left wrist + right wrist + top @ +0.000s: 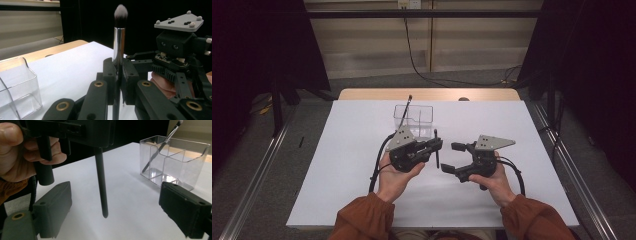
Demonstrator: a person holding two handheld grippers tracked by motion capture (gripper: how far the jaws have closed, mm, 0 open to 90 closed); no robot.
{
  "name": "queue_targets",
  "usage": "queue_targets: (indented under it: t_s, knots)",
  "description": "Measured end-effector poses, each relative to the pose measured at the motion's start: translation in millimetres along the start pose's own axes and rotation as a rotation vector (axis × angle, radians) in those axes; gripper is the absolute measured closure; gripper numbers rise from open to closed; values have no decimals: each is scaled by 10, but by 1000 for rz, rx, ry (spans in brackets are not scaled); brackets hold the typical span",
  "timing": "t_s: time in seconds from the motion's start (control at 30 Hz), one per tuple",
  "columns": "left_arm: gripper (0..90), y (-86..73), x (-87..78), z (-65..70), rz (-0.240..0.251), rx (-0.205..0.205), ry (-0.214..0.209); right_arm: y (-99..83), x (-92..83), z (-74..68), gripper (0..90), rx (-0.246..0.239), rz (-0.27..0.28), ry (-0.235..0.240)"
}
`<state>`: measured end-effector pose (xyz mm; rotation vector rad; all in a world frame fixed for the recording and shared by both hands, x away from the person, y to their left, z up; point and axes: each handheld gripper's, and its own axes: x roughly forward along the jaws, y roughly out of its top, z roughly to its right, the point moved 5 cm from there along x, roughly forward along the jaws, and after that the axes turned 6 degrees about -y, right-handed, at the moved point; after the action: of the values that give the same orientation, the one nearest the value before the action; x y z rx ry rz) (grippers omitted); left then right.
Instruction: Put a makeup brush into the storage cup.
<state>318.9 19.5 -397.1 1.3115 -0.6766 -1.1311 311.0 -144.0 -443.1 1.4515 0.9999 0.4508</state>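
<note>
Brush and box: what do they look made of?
Brush: the ferrule looks like polished metal, mirror-bright with reflections; the handle is matte black, plastic or painted wood, hard to tell; the bristles are soft, white-tipped, likely synthetic. Box: clear hard plastic, probably acrylic, see-through with glossy edges and an inner divider.

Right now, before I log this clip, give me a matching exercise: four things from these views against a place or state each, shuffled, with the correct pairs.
Things
1. left gripper
2. right gripper
3. thin brush
4. clear organizer

States
A. leaning inside a compartment
B. jaws apart, nothing between the pads
C. standing at the far middle of the white table
D. clamped on the upright makeup brush

Pairs: 1-D, 2-B, 3-A, 4-C
</note>
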Motion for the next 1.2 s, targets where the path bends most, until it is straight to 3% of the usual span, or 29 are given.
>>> queue_targets:
  t_s: [0.3,0.63,0.87,1.03,1.2]
  knots:
    - [839,-5,-53,-30,-1,-1,11,-3,-25,21,43,-2,-1,-13]
    - [840,7,-129,-82,3,4,30,-2,-101,66,41,2,15,-41]
    - [839,13,-185,-108,9,-3,44,-39,-138,90,41,-9,-4,-84]
    - [839,7,-223,-133,8,-5,54,-48,-192,89,40,-16,12,-98]
    - [839,17,-281,-173,11,-10,66,-70,-268,144,41,-12,10,-148]
